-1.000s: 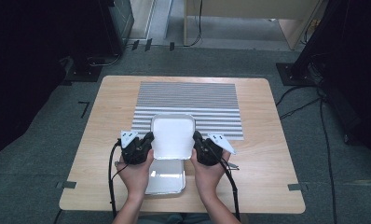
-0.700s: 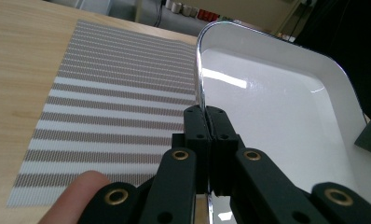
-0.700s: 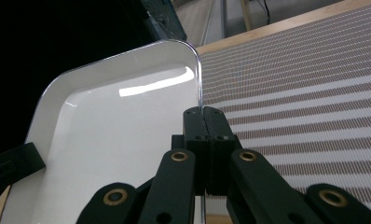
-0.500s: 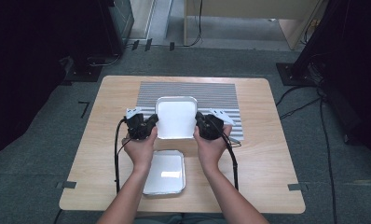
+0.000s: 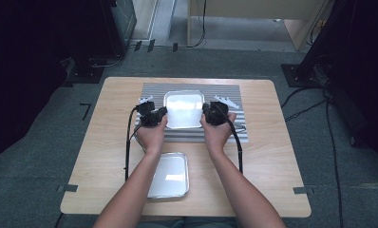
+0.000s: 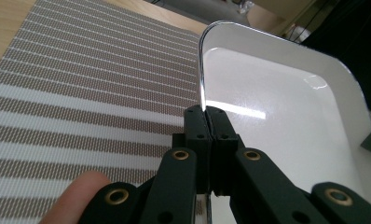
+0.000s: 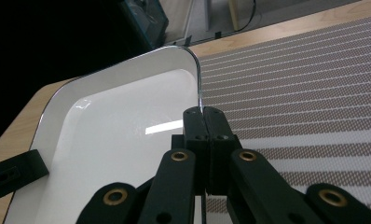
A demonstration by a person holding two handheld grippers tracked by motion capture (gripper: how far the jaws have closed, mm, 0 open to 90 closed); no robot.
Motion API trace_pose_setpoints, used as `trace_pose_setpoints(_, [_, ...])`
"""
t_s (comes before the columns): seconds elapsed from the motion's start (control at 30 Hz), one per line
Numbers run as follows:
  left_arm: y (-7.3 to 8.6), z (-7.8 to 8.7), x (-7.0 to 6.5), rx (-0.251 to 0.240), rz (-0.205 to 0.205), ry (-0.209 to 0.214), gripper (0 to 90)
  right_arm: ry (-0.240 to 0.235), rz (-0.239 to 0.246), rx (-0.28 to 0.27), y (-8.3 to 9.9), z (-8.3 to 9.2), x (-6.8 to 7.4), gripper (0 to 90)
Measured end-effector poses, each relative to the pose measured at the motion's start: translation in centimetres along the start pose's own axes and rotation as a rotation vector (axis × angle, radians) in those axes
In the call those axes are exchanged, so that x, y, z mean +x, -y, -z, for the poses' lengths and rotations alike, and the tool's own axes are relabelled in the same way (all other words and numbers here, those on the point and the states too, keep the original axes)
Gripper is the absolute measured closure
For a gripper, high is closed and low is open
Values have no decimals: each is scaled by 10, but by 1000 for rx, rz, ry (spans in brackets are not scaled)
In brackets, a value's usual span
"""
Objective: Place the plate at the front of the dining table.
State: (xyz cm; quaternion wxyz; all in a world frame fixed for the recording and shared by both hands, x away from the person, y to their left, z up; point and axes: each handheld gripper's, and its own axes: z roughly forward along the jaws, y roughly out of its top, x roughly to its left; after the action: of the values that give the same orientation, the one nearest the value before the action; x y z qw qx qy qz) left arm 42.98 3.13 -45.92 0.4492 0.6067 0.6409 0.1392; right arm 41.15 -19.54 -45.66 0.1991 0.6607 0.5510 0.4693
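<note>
A white rectangular tray (image 5: 183,109) is held over the striped placemat (image 5: 225,95) between both grippers. My left gripper (image 5: 159,115) is shut on the tray's left rim (image 6: 202,88), jaws pressed together on the thin edge. On the opposite side, my right gripper (image 5: 207,113) is shut on the right rim (image 7: 198,86). The tray's glossy white inside (image 6: 286,116) faces up, seen likewise in the right gripper view (image 7: 123,130). A second white tray (image 5: 169,175) lies on the wooden table near the front edge, between the person's forearms.
The wooden table (image 5: 111,137) carries the grey-and-white striped placemat (image 6: 81,102) at its back half. Black cables (image 5: 128,142) trail from both grippers along the forearms. Dark equipment and cables stand on the floor around the table.
Both grippers have carried the upper tray away from the person, off the lower tray and out over the placemat. The lower tray stays near the front edge.
</note>
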Motion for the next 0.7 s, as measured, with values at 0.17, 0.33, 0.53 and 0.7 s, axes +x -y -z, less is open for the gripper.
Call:
trace_pose_setpoints(0.17, [-7,-32,-1,51,-31,-24,891,24,1,28,-7,-23,-12,900])
trace_pose_setpoints(0.33, [-10,-51,-1,98,-17,-40,892,41,-31,81,-10,-44,-24,900])
trace_pose_setpoints(0.53, [-15,-71,-2,156,-23,-50,891,74,-15,127,-11,-62,-34,900])
trace_pose_setpoints(0.7, [-11,-82,2,213,-34,-73,885,91,-14,162,-5,-72,-40,900])
